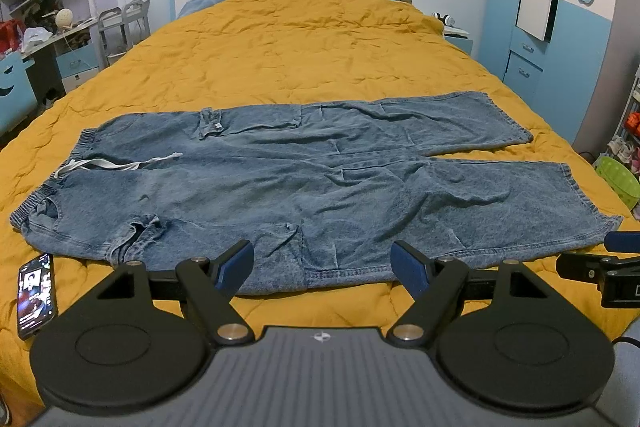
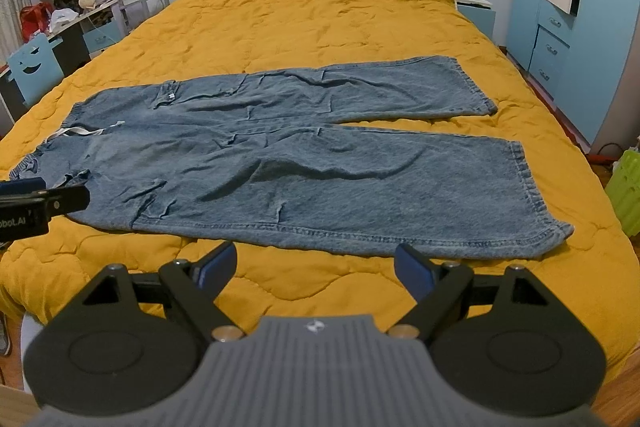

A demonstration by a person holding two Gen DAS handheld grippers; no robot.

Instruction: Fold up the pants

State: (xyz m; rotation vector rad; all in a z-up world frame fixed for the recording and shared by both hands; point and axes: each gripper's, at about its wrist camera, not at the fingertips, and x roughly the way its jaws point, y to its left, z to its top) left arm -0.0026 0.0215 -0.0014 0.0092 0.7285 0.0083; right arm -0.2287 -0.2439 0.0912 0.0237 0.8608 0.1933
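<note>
Item: blue denim pants (image 1: 304,187), spread flat across the yellow quilt (image 1: 280,47), waistband left, both legs apart; no fold made, all folding left. Left gripper (image 1: 322,271) and right gripper (image 2: 314,267): jaws spread, empty, hovering at the near hem.

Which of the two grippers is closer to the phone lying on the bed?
Left. The left gripper hangs open beside the phone, which lies off its left finger near the jeans' waistband. The right gripper is open farther along, towards the leg cuffs.
</note>
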